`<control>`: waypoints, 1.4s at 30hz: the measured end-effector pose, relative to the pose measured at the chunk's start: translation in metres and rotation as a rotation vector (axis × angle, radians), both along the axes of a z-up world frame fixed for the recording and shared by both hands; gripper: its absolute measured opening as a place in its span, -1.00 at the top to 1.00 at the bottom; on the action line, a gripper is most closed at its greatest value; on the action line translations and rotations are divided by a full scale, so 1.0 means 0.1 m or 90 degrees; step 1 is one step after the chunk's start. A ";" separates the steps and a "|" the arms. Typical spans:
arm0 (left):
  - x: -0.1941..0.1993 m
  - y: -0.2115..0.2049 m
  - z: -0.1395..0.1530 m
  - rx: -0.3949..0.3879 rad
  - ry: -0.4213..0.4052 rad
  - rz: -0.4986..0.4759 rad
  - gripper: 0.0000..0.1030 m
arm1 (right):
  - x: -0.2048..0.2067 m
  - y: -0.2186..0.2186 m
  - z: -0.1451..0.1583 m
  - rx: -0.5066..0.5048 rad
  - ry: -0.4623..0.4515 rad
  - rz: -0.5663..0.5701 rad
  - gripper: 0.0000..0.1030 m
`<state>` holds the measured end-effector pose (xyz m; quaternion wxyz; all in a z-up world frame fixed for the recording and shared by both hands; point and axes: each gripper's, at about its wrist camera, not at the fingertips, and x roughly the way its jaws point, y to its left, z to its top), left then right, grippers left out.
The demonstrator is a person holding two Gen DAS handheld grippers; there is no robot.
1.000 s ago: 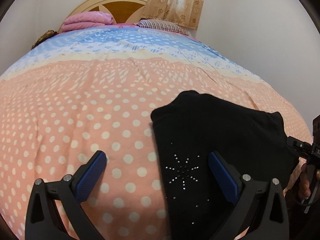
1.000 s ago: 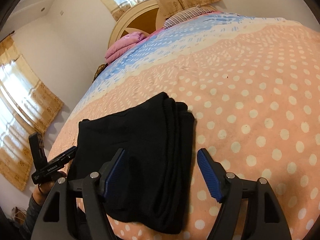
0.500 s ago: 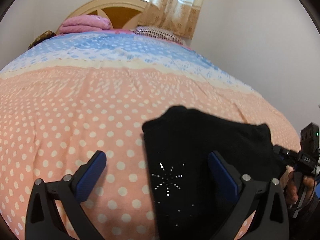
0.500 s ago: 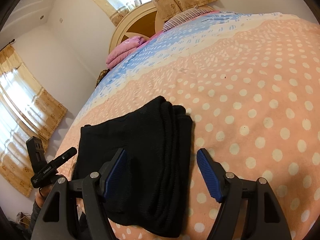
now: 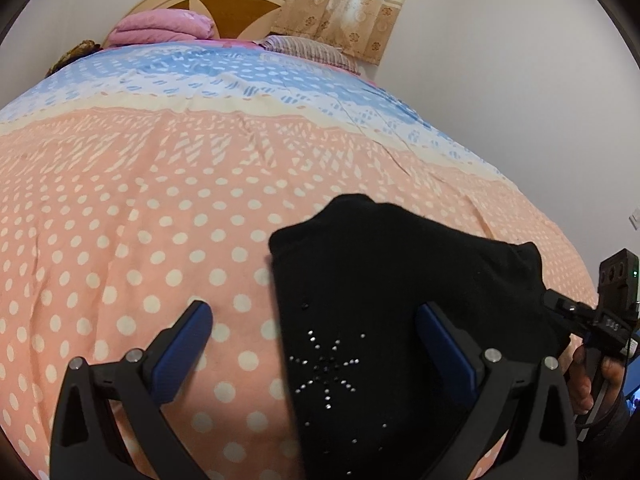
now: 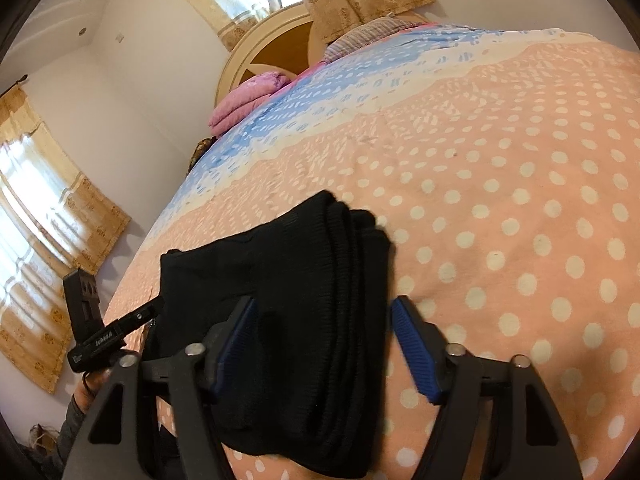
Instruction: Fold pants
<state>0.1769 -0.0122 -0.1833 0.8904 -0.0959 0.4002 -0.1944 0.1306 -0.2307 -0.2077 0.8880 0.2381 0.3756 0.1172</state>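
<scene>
We see the black pants (image 5: 384, 320) folded into a compact stack on the bed (image 5: 140, 220), near its foot edge. In the right wrist view the stacked layer edges (image 6: 352, 320) run along the bundle's long axis, from the near edge of the bed toward the headboard (image 6: 276, 52). In the left wrist view a rhinestone star (image 5: 326, 368) faces up on the top layer.

Both grippers point down at a slant toward the bedspread. Our left gripper (image 5: 316, 344) hangs over the bundle's left border, its jaws spread wide: the left finger (image 5: 184, 352) is over polka-dot bedspread, the right finger (image 5: 448, 352) over black cloth. We cannot see either pad pressing on anything.

Our right gripper (image 6: 324, 344) straddles the bundle's right-hand side, and its jaws have just been closing, with the layered edge of the pants between them. The left pad (image 6: 236, 344) lies against black cloth, the right pad (image 6: 414, 352) stands just off the bundle's edge over the bedspread, so it has no grip on the cloth.

Each view shows the other gripper's handle and the hand (image 5: 588, 376) that holds it, at the picture's side. A pink folded blanket (image 5: 160, 28) and a striped pillow (image 5: 312, 48) lie by the headboard.
</scene>
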 end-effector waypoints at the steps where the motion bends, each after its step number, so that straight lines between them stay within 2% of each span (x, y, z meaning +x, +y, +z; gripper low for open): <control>1: 0.01 -0.01 0.00 -0.006 -0.001 -0.008 -1.00 | 0.00 0.01 0.00 0.000 -0.002 0.002 -0.09; 2: 0.00 -0.02 0.01 -0.013 -0.003 -0.013 -0.97 | 0.00 0.02 0.00 0.000 -0.002 0.005 0.09; 4: -0.01 -0.01 0.01 -0.029 -0.007 -0.027 -0.74 | -0.02 0.00 0.02 0.017 -0.005 0.011 0.31; 5: -0.01 0.00 0.00 -0.039 -0.008 -0.035 -0.50 | -0.04 0.00 0.05 0.023 -0.010 0.013 0.40; 6: -0.01 0.01 0.00 -0.052 -0.007 -0.041 -0.24 | -0.06 0.01 0.07 0.023 -0.015 0.016 0.42; 7: -0.01 0.02 0.00 -0.061 -0.005 -0.045 -0.13 | -0.08 0.03 0.12 0.017 -0.023 0.020 0.44; 9: -0.03 0.05 0.02 -0.073 -0.006 -0.044 0.26 | -0.13 0.12 0.22 -0.001 -0.044 0.029 0.45; 11: -0.04 0.09 0.05 -0.089 -0.005 -0.042 0.57 | -0.17 0.19 0.33 -0.006 -0.061 0.038 0.47; 12: -0.05 0.12 0.07 -0.098 -0.008 -0.039 0.64 | -0.17 0.21 0.36 -0.008 -0.065 0.040 0.47; 18: -0.15 0.30 0.26 -0.148 -0.023 -0.041 0.74 | -0.07 0.43 0.63 -0.026 -0.089 0.078 0.48; 22: -0.22 0.56 0.44 -0.153 -0.057 -0.020 0.76 | 0.20 0.68 0.77 -0.032 -0.096 0.115 0.48; 27: -0.28 1.12 0.63 -0.135 -0.094 0.046 0.77 | 0.74 1.19 0.88 -0.009 -0.095 0.176 0.48; 32: -0.30 1.84 0.69 -0.098 -0.117 0.139 0.77 | 1.34 2.03 0.84 0.016 -0.083 0.238 0.48; 37: -0.25 2.40 0.50 -0.038 -0.104 0.216 0.77 | 1.76 2.78 0.54 0.001 -0.036 0.267 0.48; 40: -0.18 2.49 0.17 -0.010 -0.063 0.242 0.75 | 1.87 2.92 0.25 -0.021 0.005 0.252 0.48; 42: -0.15 2.53 -0.05 0.029 -0.034 0.265 0.74 | 1.98 2.84 0.05 -0.012 0.040 0.227 0.43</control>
